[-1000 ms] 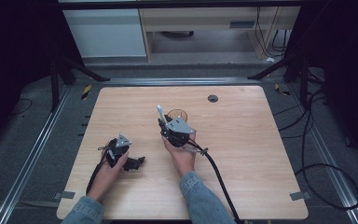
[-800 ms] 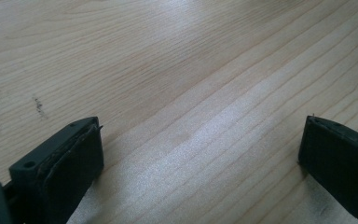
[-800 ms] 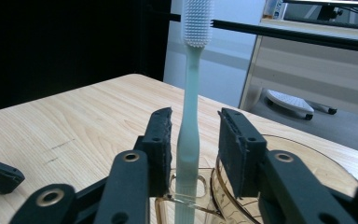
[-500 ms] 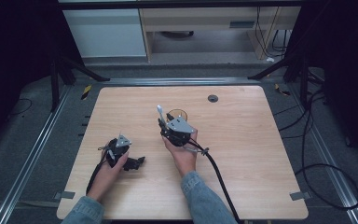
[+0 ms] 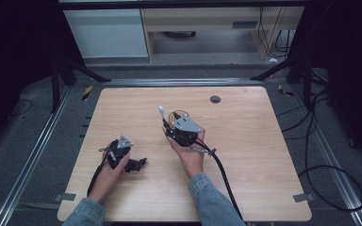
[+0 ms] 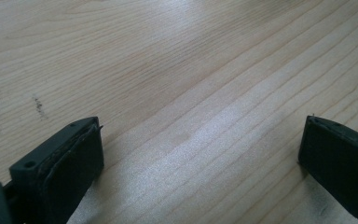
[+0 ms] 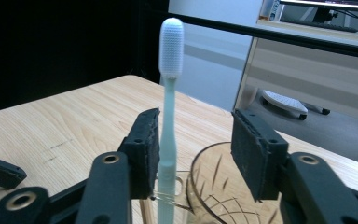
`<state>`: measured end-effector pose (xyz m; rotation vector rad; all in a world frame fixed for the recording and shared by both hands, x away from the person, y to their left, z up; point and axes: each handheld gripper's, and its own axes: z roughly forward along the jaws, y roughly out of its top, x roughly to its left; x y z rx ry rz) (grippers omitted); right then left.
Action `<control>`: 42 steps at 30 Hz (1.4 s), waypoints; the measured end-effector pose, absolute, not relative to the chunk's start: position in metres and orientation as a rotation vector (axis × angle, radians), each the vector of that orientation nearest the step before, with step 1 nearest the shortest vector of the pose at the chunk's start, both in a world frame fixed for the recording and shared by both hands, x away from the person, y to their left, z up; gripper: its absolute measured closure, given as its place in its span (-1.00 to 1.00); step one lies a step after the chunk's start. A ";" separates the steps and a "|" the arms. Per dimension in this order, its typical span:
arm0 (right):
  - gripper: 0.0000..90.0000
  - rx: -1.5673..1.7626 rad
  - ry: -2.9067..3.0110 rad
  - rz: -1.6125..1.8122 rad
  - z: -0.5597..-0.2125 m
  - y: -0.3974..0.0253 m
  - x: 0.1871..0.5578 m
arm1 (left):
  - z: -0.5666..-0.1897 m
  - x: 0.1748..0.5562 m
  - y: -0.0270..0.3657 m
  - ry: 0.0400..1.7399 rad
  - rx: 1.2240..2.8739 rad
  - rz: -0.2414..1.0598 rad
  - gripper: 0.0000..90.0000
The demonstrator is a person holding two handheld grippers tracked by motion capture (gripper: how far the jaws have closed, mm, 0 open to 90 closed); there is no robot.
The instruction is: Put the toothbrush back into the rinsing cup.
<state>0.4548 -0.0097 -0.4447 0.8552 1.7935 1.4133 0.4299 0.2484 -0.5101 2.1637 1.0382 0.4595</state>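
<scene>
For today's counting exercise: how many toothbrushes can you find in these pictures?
1. The toothbrush stands upright between the open right claw, beside the glass cup, mid-table.

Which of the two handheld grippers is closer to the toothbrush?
The right. The right gripper has the toothbrush upright between its open jaws, against one of them, by a glass cup. The left gripper rests well apart, on bare table.
</scene>
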 end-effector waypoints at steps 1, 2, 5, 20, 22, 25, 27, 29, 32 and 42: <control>0.07 0.858 1.796 1.409 -0.444 -0.011 0.455 | -0.510 0.430 0.248 1.038 2.163 0.460 -1.00; 0.04 0.863 1.797 1.409 -0.443 -0.012 0.455 | -0.510 0.430 0.248 1.038 2.163 0.460 -1.00; -0.06 0.872 1.810 1.395 -0.441 -0.016 0.454 | -0.510 0.430 0.248 1.038 2.164 0.460 -1.00; -0.44 0.926 1.877 1.332 -0.431 -0.033 0.450 | -0.510 0.430 0.248 1.038 2.164 0.460 -1.00; -0.49 0.932 1.895 1.322 -0.429 -0.035 0.449 | -0.510 0.430 0.248 1.038 2.164 0.460 -1.00; -0.57 0.959 1.920 1.310 -0.426 -0.039 0.449 | -0.510 0.430 0.249 1.037 2.165 0.461 -1.00; -0.61 0.972 1.930 1.294 -0.425 -0.043 0.449 | -0.510 0.430 0.249 1.037 2.165 0.461 -1.00; -0.65 0.988 1.945 1.279 -0.423 -0.048 0.449 | -0.510 0.430 0.248 1.037 2.164 0.461 -1.00; -0.70 1.015 1.969 1.242 -0.421 -0.055 0.450 | -0.510 0.430 0.248 1.038 2.163 0.461 -1.00; -0.80 1.098 2.009 1.147 -0.418 -0.094 0.452 | -0.510 0.430 0.248 1.039 2.162 0.460 -1.00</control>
